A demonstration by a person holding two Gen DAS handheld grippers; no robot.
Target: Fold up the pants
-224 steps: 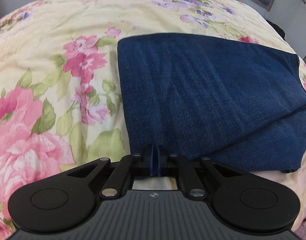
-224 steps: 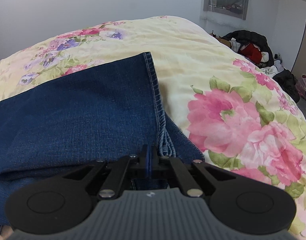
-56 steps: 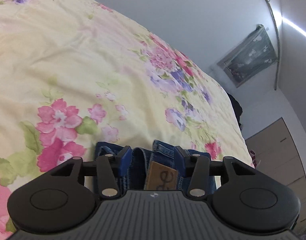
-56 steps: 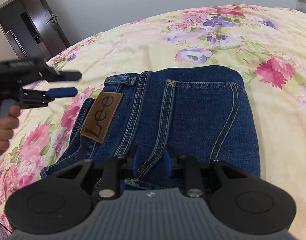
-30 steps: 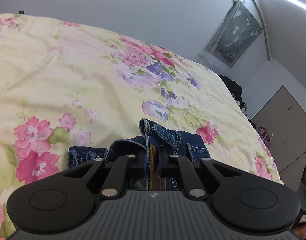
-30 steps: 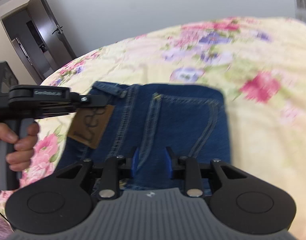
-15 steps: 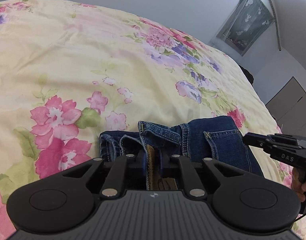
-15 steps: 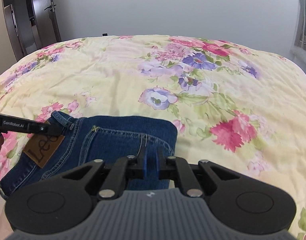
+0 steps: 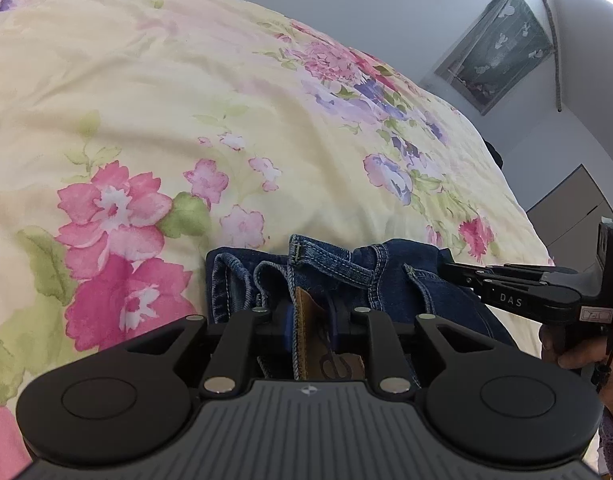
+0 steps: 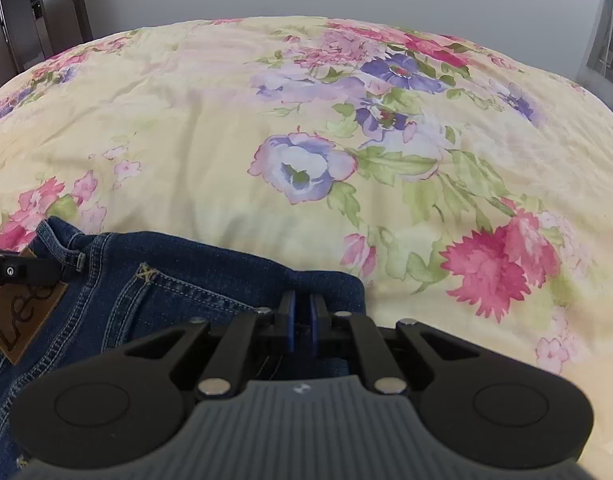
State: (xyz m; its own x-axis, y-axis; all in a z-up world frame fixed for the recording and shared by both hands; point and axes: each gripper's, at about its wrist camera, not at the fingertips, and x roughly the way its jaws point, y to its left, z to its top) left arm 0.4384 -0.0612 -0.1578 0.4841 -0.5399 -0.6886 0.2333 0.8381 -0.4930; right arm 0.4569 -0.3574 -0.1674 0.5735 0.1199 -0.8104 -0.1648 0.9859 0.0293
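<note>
Folded dark blue jeans lie on the floral bedspread, back pocket and brown leather waist patch up. My left gripper is shut on the waistband at the patch. My right gripper is shut on the folded right edge of the jeans. The right gripper also shows in the left wrist view, and the left gripper's finger shows in the right wrist view.
The cream bedspread with pink and purple flowers spreads out beyond the jeans in both views. A grey wall with a window lies behind, and a dark door at the far left.
Both grippers have closed on the jeans: the left on the waistband patch, the right on the folded right edge. The cameras have dropped lower toward the bed.
</note>
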